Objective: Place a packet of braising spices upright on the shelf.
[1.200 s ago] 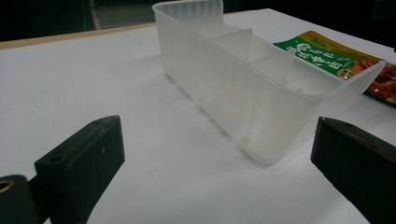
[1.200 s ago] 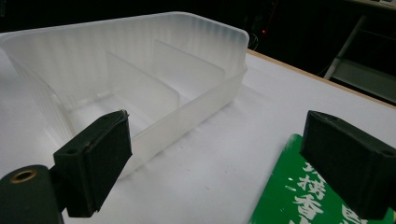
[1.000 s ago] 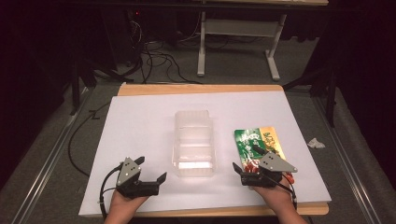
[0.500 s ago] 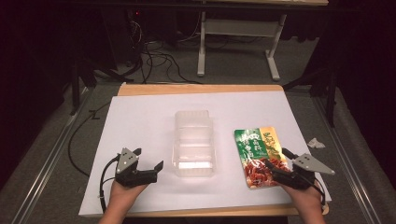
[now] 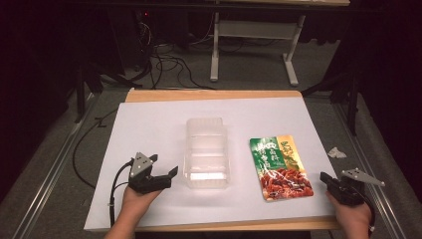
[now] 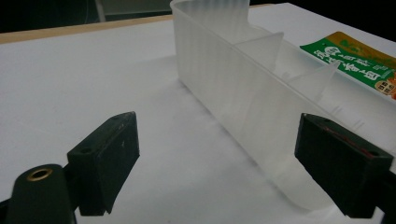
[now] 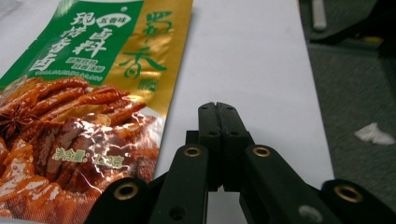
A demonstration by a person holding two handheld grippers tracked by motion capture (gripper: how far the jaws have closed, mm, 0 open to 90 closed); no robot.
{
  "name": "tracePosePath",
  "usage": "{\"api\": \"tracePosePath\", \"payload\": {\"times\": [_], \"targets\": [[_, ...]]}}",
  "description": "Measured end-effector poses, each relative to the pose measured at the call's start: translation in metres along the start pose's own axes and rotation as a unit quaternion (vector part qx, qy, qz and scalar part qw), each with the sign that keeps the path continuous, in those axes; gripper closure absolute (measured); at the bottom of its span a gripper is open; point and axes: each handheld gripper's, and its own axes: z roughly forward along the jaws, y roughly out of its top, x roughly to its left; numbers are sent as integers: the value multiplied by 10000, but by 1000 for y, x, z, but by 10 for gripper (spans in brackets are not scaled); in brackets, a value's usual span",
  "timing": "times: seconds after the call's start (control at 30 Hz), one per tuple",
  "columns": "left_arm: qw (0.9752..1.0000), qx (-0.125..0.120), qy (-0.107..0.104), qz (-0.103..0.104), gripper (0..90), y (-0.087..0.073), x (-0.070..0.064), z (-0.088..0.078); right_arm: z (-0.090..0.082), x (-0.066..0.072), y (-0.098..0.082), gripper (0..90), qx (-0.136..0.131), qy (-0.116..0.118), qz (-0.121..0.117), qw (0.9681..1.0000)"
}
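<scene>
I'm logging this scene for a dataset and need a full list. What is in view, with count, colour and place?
Plastic box: one, clear, with dividers, middle of the table.
Snack packet: one, green and gold with red-brown food pictured, flat on the sheet right of the box.
Paper sheet: one, white, covering the table.
Table: one, wooden edge showing at the far side.
Crumpled scrap: one, white, on the floor right of the table.
Cables: several, black, on the floor behind the table.
Left tongs: black, open, near the box's left front corner.
Right tongs: black, shut and empty, right of the packet.
</scene>
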Motion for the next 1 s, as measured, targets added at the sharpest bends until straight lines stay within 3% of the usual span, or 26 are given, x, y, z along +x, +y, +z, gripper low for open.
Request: {"api": "tracePosePath", "payload": {"times": [0.1, 0.17, 0.2, 0.37, 0.4, 0.53, 0.6, 0.77, 0.93, 1.0], "targets": [[10000, -20, -14, 69, 147, 1, -2, 2, 4, -1, -2, 900, 128, 112, 66, 9998], [10000, -40, -9, 85, 149, 1, -2, 2, 7, 4, -2, 900, 249, 163, 0, 9996], [10000, -49, -6, 82, 151, 1, -2, 2, 10, 9, -1, 900, 332, 194, -142, 9992], [9999, -32, 24, 100, 152, 1, -2, 2, 16, 13, 0, 900, 478, 275, -274, 9981], [9999, -11, 35, 139, 152, 0, -3, 1, 17, 14, 1, 900, 515, 406, -128, 9978], [9998, -4, 47, 206, 153, -1, -4, 1, 18, 14, 1, 900, 553, 564, 4, 9969], [9997, 29, 41, 251, 153, -1, -5, 1, 19, 15, 1, 900, 558, 989, 168, 9934], [9995, 61, 52, 302, 155, -1, -5, 1, 19, 19, 2, 891, 525, 912, 132, 9944], [9995, 68, 66, 309, 157, -2, -5, 3, 19, 12, 7, 598, 439, 1001, 620, 9921], [9994, 103, 62, 338, 157, -2, -5, 3, 21, 8, 7, 529, 505, 1119, 923, 9881]]}}
